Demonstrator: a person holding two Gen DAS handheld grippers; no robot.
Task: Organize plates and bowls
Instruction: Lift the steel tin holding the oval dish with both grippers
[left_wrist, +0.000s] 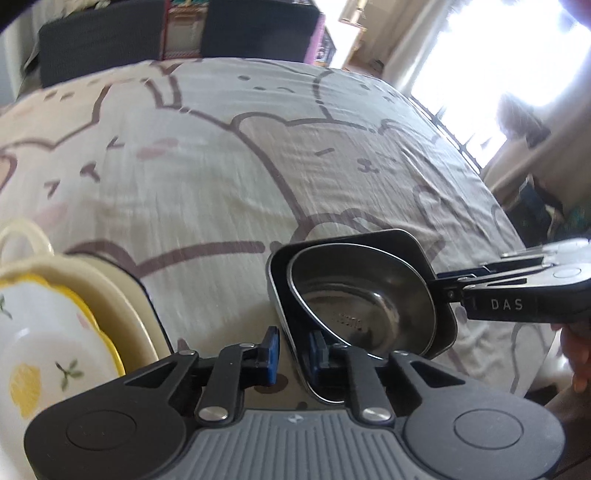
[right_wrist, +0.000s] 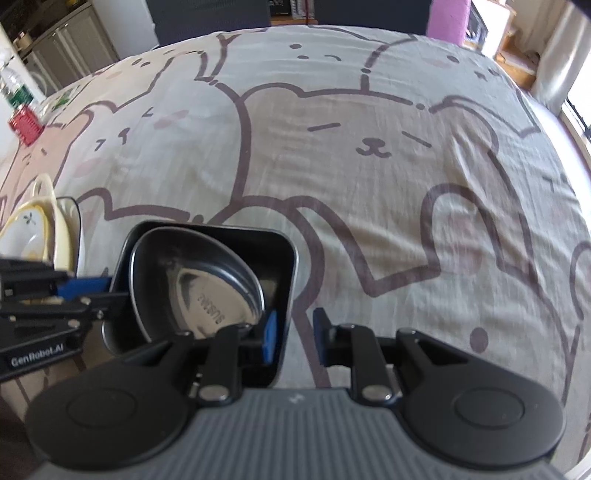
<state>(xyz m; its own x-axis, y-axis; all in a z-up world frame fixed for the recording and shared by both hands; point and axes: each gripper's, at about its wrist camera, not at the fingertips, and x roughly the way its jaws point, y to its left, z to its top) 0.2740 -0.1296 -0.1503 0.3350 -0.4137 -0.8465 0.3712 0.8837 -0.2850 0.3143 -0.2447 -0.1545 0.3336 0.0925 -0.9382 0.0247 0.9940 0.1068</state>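
Your left gripper (left_wrist: 293, 352) has its fingers clamped on the near wall of the black square tray (left_wrist: 275, 284), and your right gripper (right_wrist: 293, 338) has its fingers clamped on the tray's opposite wall. The steel bowl (left_wrist: 369, 306) sits tilted inside the tray. The tray is above the cartoon-print cloth (left_wrist: 221, 166). Left of the tray is a cream dish (left_wrist: 110, 291) holding a lemon-patterned plate (left_wrist: 44, 332).
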